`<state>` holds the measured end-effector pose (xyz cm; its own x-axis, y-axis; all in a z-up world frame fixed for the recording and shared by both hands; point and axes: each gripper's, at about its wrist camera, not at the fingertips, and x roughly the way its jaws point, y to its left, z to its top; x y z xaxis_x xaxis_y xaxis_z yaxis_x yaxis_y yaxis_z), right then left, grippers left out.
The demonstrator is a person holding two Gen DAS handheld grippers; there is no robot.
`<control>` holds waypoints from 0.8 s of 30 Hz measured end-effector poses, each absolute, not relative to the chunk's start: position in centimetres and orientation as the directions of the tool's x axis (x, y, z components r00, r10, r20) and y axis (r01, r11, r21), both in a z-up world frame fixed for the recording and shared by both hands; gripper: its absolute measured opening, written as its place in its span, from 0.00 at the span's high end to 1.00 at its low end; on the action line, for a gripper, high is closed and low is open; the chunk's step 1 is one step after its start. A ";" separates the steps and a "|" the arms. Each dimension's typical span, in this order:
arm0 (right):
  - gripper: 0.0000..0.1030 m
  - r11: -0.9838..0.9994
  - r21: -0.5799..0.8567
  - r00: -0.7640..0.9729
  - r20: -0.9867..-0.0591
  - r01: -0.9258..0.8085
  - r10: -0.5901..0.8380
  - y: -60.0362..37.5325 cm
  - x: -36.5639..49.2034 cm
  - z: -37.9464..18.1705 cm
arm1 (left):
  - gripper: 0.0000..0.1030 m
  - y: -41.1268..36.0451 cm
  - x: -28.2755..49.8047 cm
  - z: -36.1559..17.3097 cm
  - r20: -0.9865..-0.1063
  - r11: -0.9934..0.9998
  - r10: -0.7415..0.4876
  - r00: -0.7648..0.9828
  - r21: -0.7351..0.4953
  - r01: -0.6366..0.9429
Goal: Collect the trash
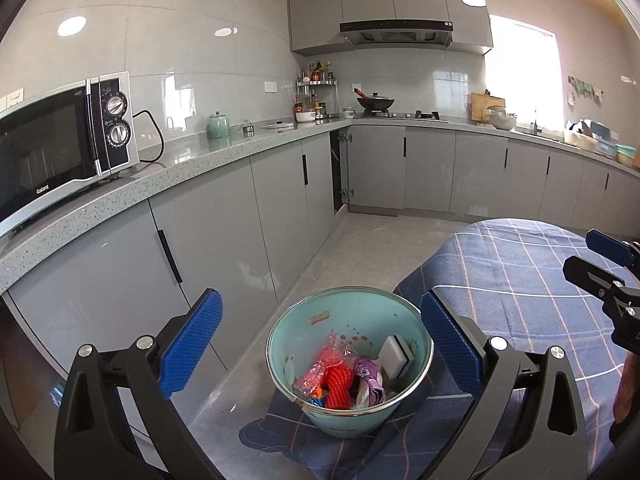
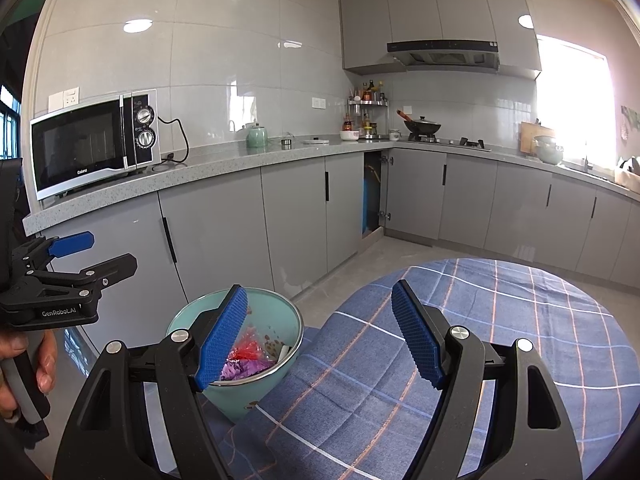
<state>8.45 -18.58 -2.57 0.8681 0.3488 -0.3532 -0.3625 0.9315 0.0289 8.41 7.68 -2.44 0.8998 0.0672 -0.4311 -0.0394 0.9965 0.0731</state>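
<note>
A teal trash bin stands on the floor beside the table; it also shows in the right wrist view. Inside lie a red net bag, a pink crinkled wrapper, a purple wrapper and a white block with a black edge. My left gripper is open and empty, held above the bin with a finger on each side of it. My right gripper is open and empty above the table's left edge; its left finger overlaps the bin's rim in the view.
A round table with a blue plaid cloth fills the right side. Grey cabinets and a speckled counter with a microwave run along the left. A cabinet door stands ajar at the corner. Tiled floor lies beyond.
</note>
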 end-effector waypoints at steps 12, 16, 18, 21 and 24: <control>0.28 0.932 0.031 0.872 -0.342 -0.362 0.350 -18.4 8.2 -2.2 | 0.05 6.8 7.9 -2.0 -0.398 0.994 0.086 0.913 0.101 -0.050; 0.28 0.931 0.031 0.871 -0.343 -0.364 0.352 -18.5 8.2 -2.2 | 0.05 7.0 8.0 -2.1 -0.401 0.992 0.101 0.911 0.105 -0.063; 0.28 0.931 0.030 0.870 -0.346 -0.365 0.352 -18.4 8.2 -2.2 | 0.05 7.1 7.9 -2.1 -0.396 0.990 0.116 0.911 0.116 -0.076; 0.28 0.930 0.030 0.868 -0.348 -0.368 0.354 -18.3 8.1 -2.3 | 0.05 7.1 7.9 -2.2 -0.397 0.990 0.116 0.911 0.117 -0.076; 0.28 0.929 0.028 0.868 -0.348 -0.369 0.355 -18.2 8.1 -2.3 | 0.05 7.2 7.9 -2.0 -0.393 0.991 0.113 0.912 0.112 -0.075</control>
<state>8.12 -18.17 -2.27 0.8677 0.3554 -0.3476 -0.3692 0.9289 0.0280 7.90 7.21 -2.04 0.9125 0.1133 -0.3931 -0.0748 0.9909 0.1121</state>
